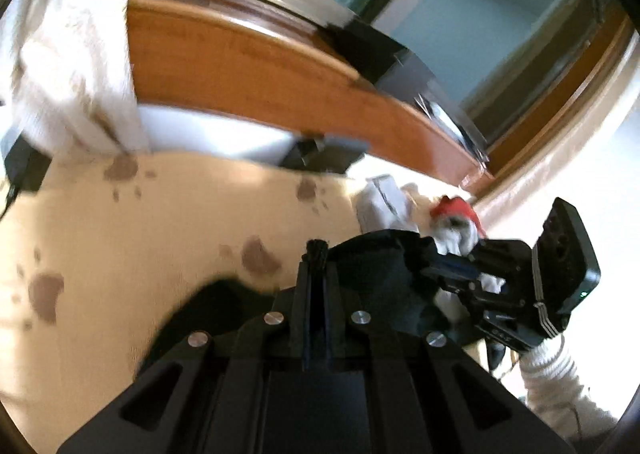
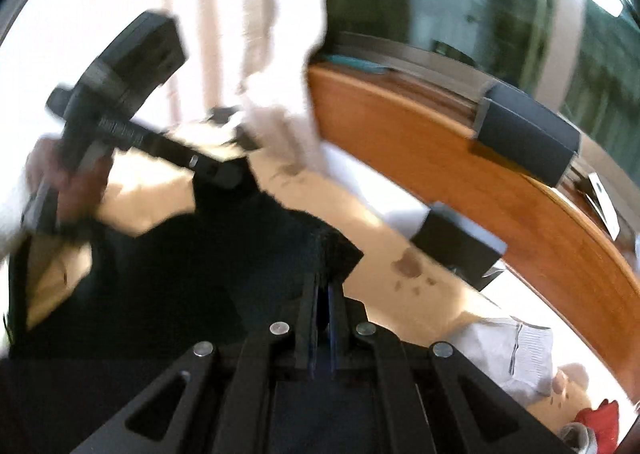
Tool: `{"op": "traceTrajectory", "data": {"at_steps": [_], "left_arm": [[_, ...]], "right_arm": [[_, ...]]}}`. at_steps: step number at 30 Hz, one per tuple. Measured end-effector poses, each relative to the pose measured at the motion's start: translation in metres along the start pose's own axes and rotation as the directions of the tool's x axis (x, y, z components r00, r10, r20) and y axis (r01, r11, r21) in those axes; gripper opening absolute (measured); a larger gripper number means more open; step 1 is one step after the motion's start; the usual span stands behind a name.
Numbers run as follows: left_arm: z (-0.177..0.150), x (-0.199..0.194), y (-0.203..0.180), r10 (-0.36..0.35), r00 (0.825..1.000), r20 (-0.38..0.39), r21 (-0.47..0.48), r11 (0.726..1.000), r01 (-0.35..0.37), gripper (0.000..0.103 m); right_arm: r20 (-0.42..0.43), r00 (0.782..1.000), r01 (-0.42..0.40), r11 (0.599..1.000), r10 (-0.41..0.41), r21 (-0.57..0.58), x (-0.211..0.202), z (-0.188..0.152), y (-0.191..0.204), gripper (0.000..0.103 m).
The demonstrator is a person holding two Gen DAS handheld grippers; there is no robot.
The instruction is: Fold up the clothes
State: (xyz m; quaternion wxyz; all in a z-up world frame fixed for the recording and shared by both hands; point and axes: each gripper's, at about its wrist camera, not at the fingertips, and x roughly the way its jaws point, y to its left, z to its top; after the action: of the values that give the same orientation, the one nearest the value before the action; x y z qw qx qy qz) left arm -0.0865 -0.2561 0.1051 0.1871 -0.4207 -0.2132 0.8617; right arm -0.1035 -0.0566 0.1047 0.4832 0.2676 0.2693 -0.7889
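Both frames motion-blurred. Work surface is a bed (image 1: 100, 238) under a cream cover with brown paw-print marks; a long wooden rail (image 1: 248, 66) bounds its far side, with window glass beyond. A white patterned curtain (image 1: 68, 46) hangs down to the cover at the far left edge. Left half of the cover lies bare and open; the right end is crowded with a pale folded cloth (image 1: 380, 202) and a red-and-white item (image 1: 456, 214). A dark box (image 2: 524, 134) sits on the rail. The black garment (image 1: 380, 274) lies near the cover's near edge, stretched between the 2 tools, creased and dark with no print visible. Left gripper (image 1: 316, 250) has its jaws closed tight on one black edge; right gripper (image 2: 324, 254) likewise has jaws pinched on a raised black corner. A white sleeve (image 1: 556, 378) shows behind the right tool.
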Motion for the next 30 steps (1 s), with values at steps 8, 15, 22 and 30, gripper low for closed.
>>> {"op": "traceTrajectory", "data": {"at_steps": [8,15,22,30], "left_arm": [[-0.089,0.006,-0.03,0.068,0.98,-0.189,0.153,0.987,-0.039,0.006],[-0.127,0.005,-0.031,0.163,0.953,-0.257,0.199,0.974,-0.113,0.023],[-0.132,-0.027,-0.061,0.185,0.966,-0.181,0.309,0.943,-0.122,0.05],[-0.098,-0.022,-0.046,0.122,0.989,-0.086,0.123,0.986,-0.111,0.057]], "right_arm": [[-0.149,0.981,-0.142,0.984,0.125,-0.111,-0.011,-0.058,0.057,0.005],[-0.281,0.943,-0.175,0.984,0.178,0.033,-0.009,-0.097,0.047,0.008],[-0.182,0.963,-0.168,0.972,0.198,0.167,-0.037,-0.095,0.033,0.009],[-0.068,0.973,-0.188,0.931,0.219,0.313,-0.052,-0.095,0.021,0.057]]}}
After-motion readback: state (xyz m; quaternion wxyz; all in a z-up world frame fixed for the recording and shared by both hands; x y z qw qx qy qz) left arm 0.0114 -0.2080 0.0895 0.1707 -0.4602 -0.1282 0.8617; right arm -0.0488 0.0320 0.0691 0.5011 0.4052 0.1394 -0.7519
